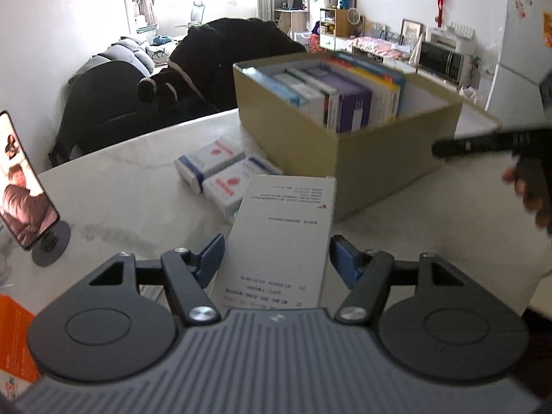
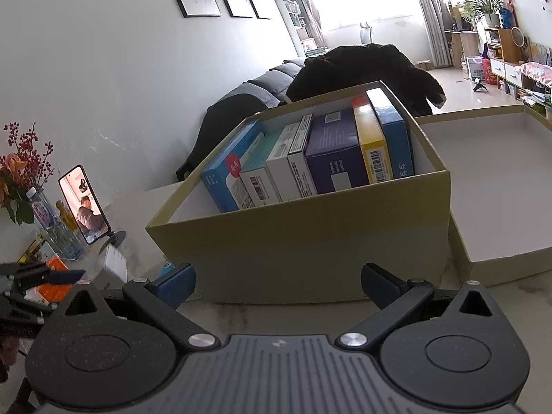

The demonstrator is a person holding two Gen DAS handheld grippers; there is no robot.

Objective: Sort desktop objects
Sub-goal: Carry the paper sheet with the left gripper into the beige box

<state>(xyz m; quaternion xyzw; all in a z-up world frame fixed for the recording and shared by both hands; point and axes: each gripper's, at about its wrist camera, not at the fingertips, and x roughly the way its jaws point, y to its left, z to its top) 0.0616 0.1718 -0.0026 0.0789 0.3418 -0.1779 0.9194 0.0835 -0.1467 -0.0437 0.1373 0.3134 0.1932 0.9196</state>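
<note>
In the left wrist view my left gripper [image 1: 277,258] is shut on a flat white box [image 1: 279,227] with printed text, held just above the table. Beyond it two small white-and-blue boxes [image 1: 224,169] lie side by side on the table. Behind them stands an open cardboard box [image 1: 379,158] with several upright boxes packed in a row. In the right wrist view my right gripper [image 2: 279,284] is open with nothing between its fingers, low in front of the cardboard box's [image 2: 310,241] near wall. The left gripper [image 2: 34,279] and its white box [image 2: 114,262] show at the left edge.
The box lid [image 2: 500,189] lies open-side up to the right of the cardboard box. A phone on a stand [image 1: 24,186] stands at the table's left end, with a water bottle [image 2: 51,227] and flowers beside it. An orange pack [image 1: 13,338] lies near the left edge.
</note>
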